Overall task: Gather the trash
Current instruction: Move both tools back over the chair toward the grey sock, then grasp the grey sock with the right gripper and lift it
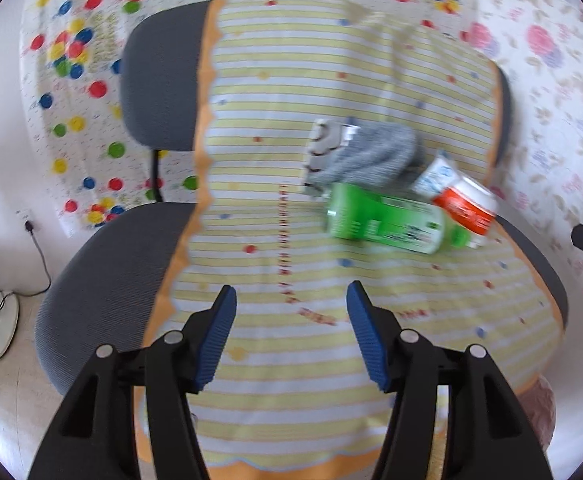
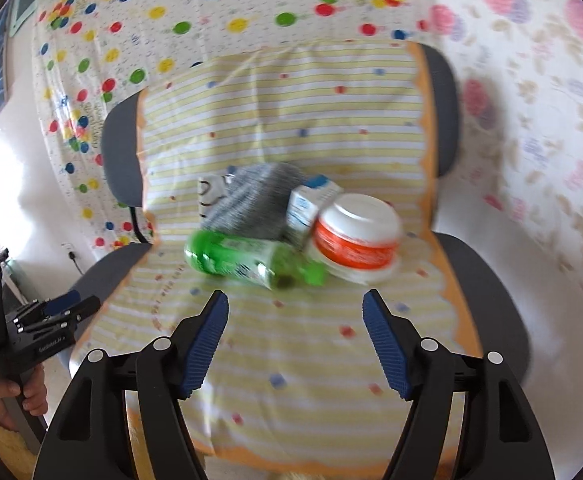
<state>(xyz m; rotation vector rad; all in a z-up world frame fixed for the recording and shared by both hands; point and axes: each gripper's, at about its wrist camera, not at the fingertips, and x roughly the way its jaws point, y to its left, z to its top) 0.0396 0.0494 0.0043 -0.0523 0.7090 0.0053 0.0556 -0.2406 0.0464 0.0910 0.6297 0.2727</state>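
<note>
Scene: I see a grey office chair [image 2: 487,292] draped with a yellow-striped cloth [image 2: 291,112]; the trash sits in a cluster on the seat.
Trash: a green bottle [image 2: 247,262] lies on its side at the front. An orange-and-white tub [image 2: 357,232] stands just right of it, a small white-and-blue box [image 2: 311,204] is wedged behind them, and a grey cloth bundle [image 2: 255,200] with a pale printed piece beside it lies at the back.
Left gripper [image 1: 291,332]: jaws apart, nothing between them, hovering over bare cloth short of the bottle.
Right gripper [image 2: 295,336]: jaws wide apart and empty, pointing at the bottle and tub from the seat's front edge.
Step in hand: I judge this as the approach for a first pick.
How to do it well: I would take the bottle across its round body, not its ends, since it may roll, and close only once the pads straddle it. The tub looks wide, so it probably needs the jaws fully spread.
Containers: the tub is lidded and its contents are hidden. The bottle's fill is unclear through blur. No bin shows in either view.
</note>
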